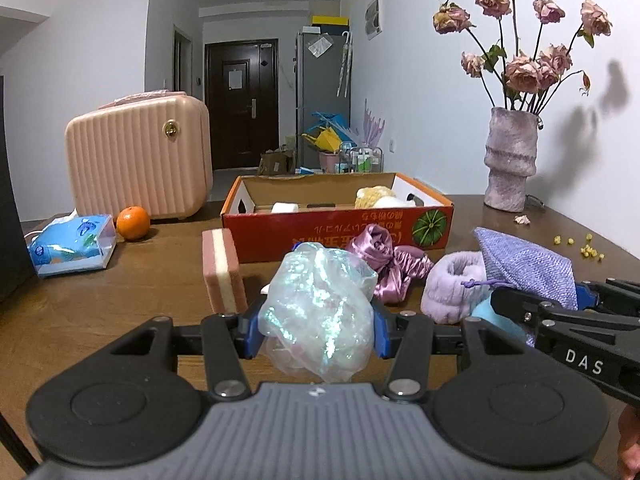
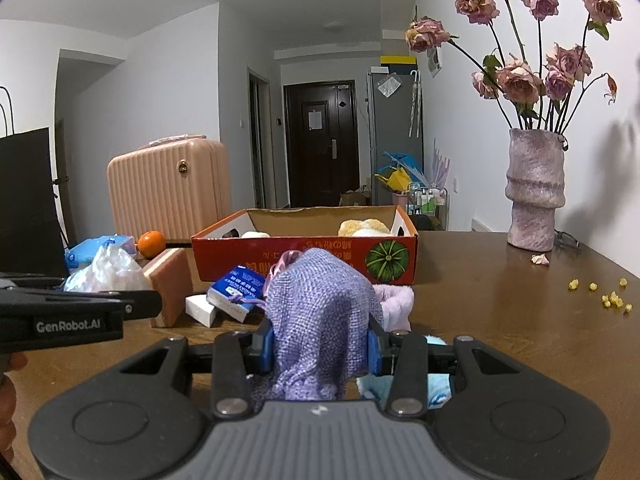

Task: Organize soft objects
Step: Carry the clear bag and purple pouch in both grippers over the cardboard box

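My left gripper (image 1: 316, 330) is shut on a crumpled iridescent plastic bag (image 1: 320, 308), held above the table. My right gripper (image 2: 320, 346) is shut on a purple knitted drawstring pouch (image 2: 320, 308); the pouch also shows in the left wrist view (image 1: 528, 264). An open red cardboard box (image 1: 340, 228) stands ahead with a yellow plush (image 1: 374, 196) and a white soft item (image 1: 285, 207) inside. On the table before it lie a pink sponge (image 1: 222, 270), a pink satin cloth (image 1: 384, 260) and a fluffy lilac band (image 1: 454, 286).
A pink suitcase (image 1: 140, 156), an orange (image 1: 133, 222) and a blue tissue pack (image 1: 72, 244) stand at the left. A vase of dried roses (image 1: 510, 160) stands at the right by the wall, with yellow crumbs (image 1: 586, 250) nearby. A blue packet (image 2: 236, 292) and white block (image 2: 202, 309) lie by the sponge.
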